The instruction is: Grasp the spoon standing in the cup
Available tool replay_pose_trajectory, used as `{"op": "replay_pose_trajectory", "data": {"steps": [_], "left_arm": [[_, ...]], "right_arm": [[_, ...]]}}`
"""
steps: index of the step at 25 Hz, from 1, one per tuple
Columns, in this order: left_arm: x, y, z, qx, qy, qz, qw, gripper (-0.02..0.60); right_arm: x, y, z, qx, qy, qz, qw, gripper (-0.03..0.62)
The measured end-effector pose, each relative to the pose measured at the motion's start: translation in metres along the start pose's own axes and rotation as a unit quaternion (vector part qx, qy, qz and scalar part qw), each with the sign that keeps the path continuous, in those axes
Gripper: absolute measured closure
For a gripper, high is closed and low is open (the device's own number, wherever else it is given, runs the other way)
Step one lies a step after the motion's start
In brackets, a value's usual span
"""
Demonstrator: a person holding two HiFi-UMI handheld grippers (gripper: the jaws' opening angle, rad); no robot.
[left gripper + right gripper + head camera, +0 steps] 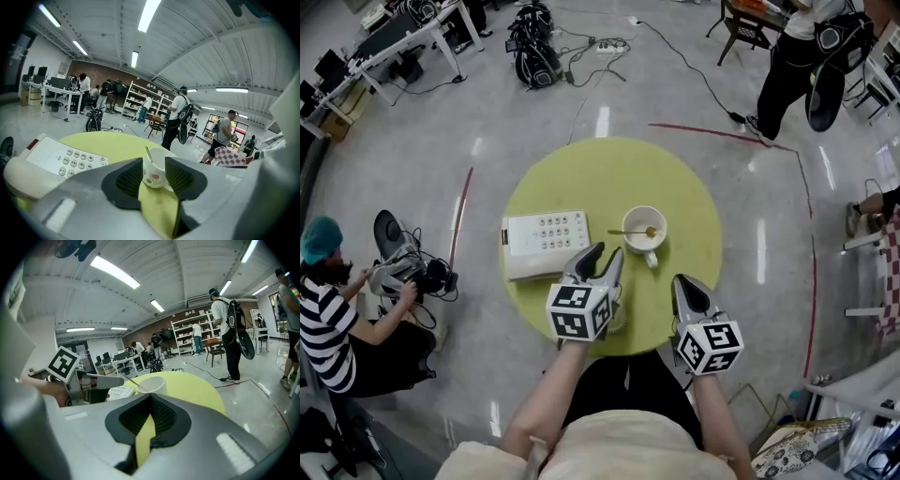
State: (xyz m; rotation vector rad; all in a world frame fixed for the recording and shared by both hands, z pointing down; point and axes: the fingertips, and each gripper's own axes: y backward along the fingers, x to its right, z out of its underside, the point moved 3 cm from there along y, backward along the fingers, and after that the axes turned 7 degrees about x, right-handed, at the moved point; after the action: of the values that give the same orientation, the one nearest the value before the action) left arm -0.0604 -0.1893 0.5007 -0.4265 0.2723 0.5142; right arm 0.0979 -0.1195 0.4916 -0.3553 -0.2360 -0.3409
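Standing in the cup [644,228] on the green desk [581,178], the spoon [630,232] leans toward the phone [546,242]. The left claw [608,253] hovers just short of the cup, jaws apart, empty; the right claw [683,283] hangs nearby, jaws together.

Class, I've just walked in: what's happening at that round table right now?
A person holds a two-jaw gripper in each hand over a round yellow-green table. The left gripper, jaws apart and empty, points at the white cup, just short of it. The spoon sits in the cup untouched, its handle over the rim. The right gripper, jaws together, holds nothing. A white keypad phone lies beside the cup.
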Motion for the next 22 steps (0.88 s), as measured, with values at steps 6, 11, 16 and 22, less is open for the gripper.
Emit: {"op": "replay_pose_trajectory", "data": {"steps": [6,11,16,22], "left_arm": [[-0.003,-0.018,0.0,-0.007,0.009,-0.017,0.9998,0.426],[-0.006,-0.031,-0.001,-0.009,0.019,-0.029,0.9993,0.426],[-0.006,-0.042,0.003,-0.013,0.021,-0.035,0.9991,0.439],[-0.006,-0.047,0.002,-0.013,0.023,-0.041,0.9988,0.463]], "right_arm": [[0.013,-0.015,-0.003,-0.012,-0.003,-0.012,1.0,0.591],[0.021,-0.027,-0.004,-0.022,-0.008,-0.023,0.999,0.592],[0.028,-0.034,-0.003,-0.03,-0.009,-0.031,0.999,0.592],[0.032,-0.038,-0.003,-0.035,-0.014,-0.035,0.999,0.591]]}}
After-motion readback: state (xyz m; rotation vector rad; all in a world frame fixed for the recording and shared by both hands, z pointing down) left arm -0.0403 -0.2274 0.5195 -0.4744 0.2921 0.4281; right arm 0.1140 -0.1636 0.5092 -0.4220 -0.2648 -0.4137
